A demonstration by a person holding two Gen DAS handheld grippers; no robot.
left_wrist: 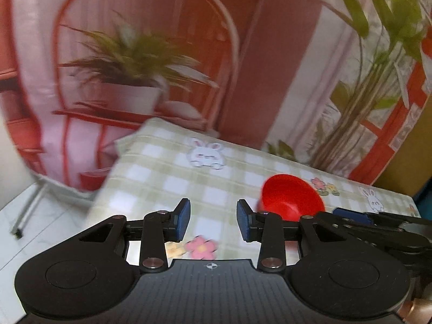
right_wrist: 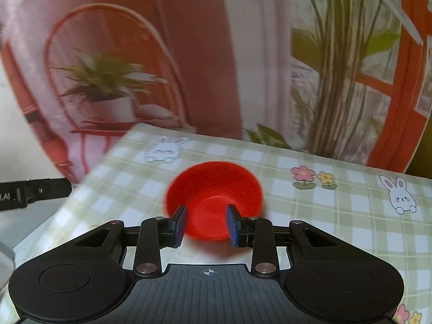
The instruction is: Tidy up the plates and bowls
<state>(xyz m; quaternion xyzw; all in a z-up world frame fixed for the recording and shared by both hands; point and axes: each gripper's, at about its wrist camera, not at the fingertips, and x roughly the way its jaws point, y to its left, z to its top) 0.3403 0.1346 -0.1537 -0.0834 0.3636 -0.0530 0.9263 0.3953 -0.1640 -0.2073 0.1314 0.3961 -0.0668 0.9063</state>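
The bench wears a green-and-white checked cloth with rabbits and flowers. Behind it, at twelve o'clock, hangs a backdrop printed with potted plants and red frames. The left tongs stand wide apart, holding nothing. A red bowl, blurred and tipped on its side, lies at their two o'clock. The right tongs gape around the bowl's near rim; whether they touch it is unclear.
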